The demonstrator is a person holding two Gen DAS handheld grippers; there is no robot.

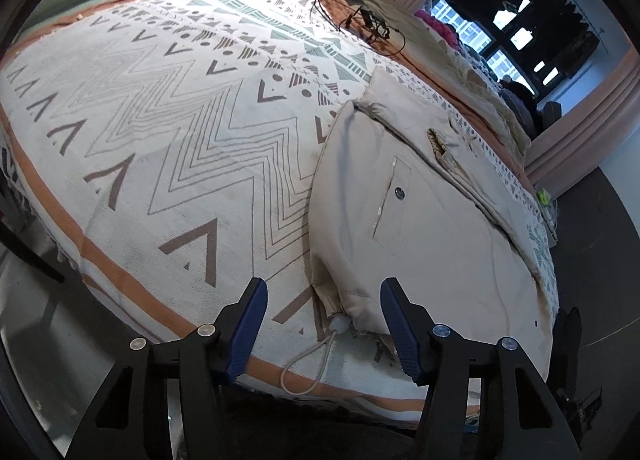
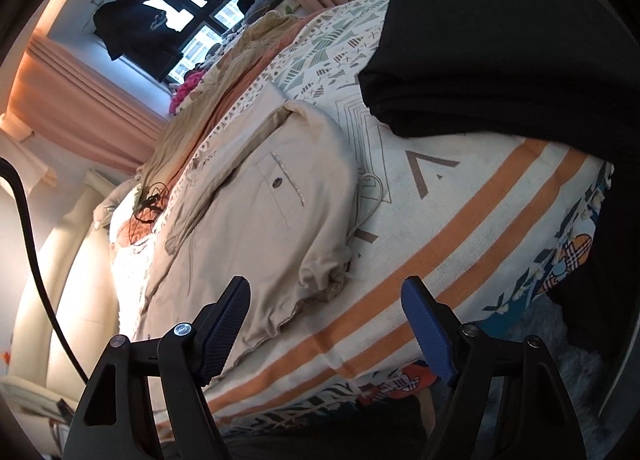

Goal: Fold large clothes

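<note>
Beige cotton dominates the scene: the jacket [image 1: 420,220] lies flat on the patterned blanket [image 1: 160,120] that covers the bed, and everything else can be placed from it. It is already doubled over, with a snap-buttoned chest pocket [image 1: 394,196] facing up and a sleeve or flap laid diagonally across its upper part. At the jacket's gathered hem corner a white drawstring [image 1: 308,360] trails off the fabric and loops onto the blanket's orange border. The left gripper [image 1: 323,330] hangs right at that hem corner, blue pads spread wide with nothing between them; the cord toggle sits in the gap but is not pinched. Over in the right wrist view, the right gripper [image 2: 326,330] is just off the jacket's [image 2: 256,220] crumpled lower edge, its fingers likewise parted and empty, one pad [image 2: 222,334] over the beige cloth and the other above the orange stripes of the blanket [image 2: 460,220]. Beyond the jacket, towards the head of the bed, a tangle of thin black cable [image 1: 368,22] rests on the blanket. To the jacket's far side a rumpled tan cloth [image 2: 224,72] runs along the bed's edge beside the curtained window [image 1: 500,20]. Across the blanket from the jacket, a folded black garment [image 2: 500,52] sits in a thick stack.
</note>
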